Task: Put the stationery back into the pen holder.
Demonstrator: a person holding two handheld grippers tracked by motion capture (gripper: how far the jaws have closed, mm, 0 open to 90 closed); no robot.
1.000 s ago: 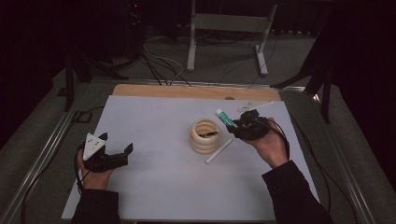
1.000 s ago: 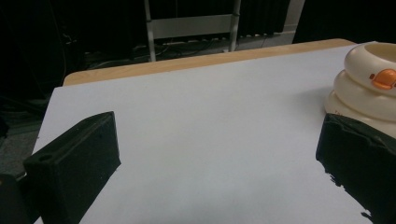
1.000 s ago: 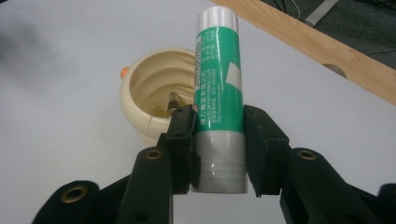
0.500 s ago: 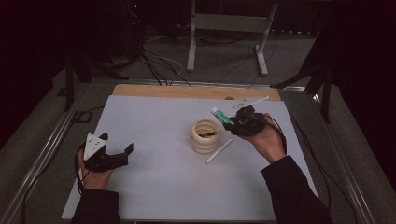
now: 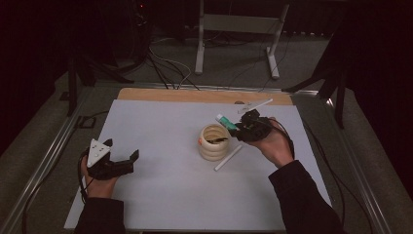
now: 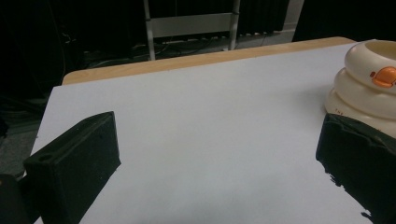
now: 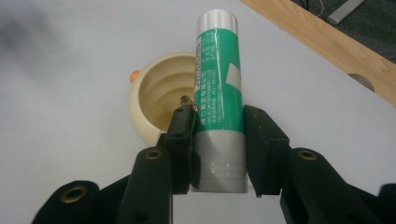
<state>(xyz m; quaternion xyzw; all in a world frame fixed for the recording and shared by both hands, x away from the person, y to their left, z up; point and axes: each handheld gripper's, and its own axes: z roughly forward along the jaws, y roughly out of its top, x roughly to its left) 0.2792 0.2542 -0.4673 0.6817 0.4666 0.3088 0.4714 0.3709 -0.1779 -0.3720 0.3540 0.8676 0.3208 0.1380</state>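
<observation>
A cream ribbed pot (image 5: 212,142) with an orange dot stands mid-table on the white sheet; something dark lies inside it. My right gripper (image 5: 242,128) is shut on a green-and-white glue stick (image 5: 226,121), held just above and right of the pot's rim. In the right gripper view the glue stick (image 7: 218,95) sits clamped between both pads, its grey cap pointing past the pot (image 7: 159,100). My left gripper (image 5: 122,157) rests near the table's left front, open, nothing between its jaws. The left gripper view shows the pot (image 6: 369,88) off to the right.
A white pen-like stick (image 5: 228,157) lies on the sheet just right of the pot. Another white stick (image 5: 255,106) lies near the far wooden edge (image 5: 195,95). Metal rails run along both table sides; cables and a stand sit on the floor beyond.
The right hand has shifted slightly toward the far side with the glue stick still in its grip. The left hand has stayed put.
</observation>
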